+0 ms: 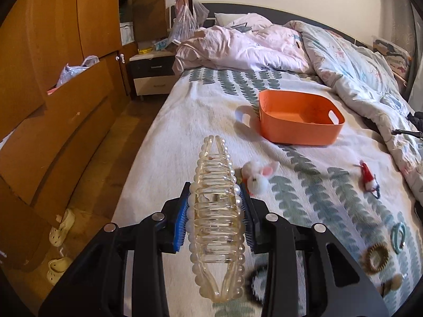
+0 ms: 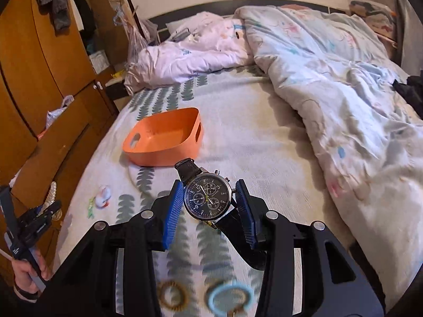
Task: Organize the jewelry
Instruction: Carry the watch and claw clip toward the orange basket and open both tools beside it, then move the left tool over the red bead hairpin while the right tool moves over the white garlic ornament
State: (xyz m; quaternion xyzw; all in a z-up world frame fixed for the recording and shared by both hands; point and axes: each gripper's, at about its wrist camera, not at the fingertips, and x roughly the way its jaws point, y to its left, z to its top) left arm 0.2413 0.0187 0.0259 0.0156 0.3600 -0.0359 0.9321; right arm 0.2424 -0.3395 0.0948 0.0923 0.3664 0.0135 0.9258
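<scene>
Nearest the left wrist camera, the left gripper (image 1: pixel 215 211) is clamping a long hair claw (image 1: pixel 216 224) across its middle, its blue ribbed pads pressing on the pearl-beaded edges. The claw is clear, yellowish plastic with interlocking curved teeth; being smooth and rounded, it probably wants a steady squeeze so it is not slipping sideways on the way to the orange basket (image 1: pixel 301 117). That basket, matte plastic with rounded corners and slot handles, is sitting ahead toward the middle of the bed (image 1: pixel 185 121), looking empty. A fluffy white bunny clip (image 1: pixel 257 175) is lying just beside the claw's tip, a red-and-white clip (image 1: pixel 368 177) nearer the right edge, and coiled hair ties (image 1: pixel 376 260) at the near right.

In the right wrist view, the right gripper (image 2: pixel 210 198) is closing on a wristwatch (image 2: pixel 208 195), pads meeting the metal case on either side, the dark dial facing up and the black leather strap trailing at both ends. It should be lowered into the basket, not dropped, since the glass face could scratch. The basket is lying ahead and left, toward the bed's left edge.
</scene>
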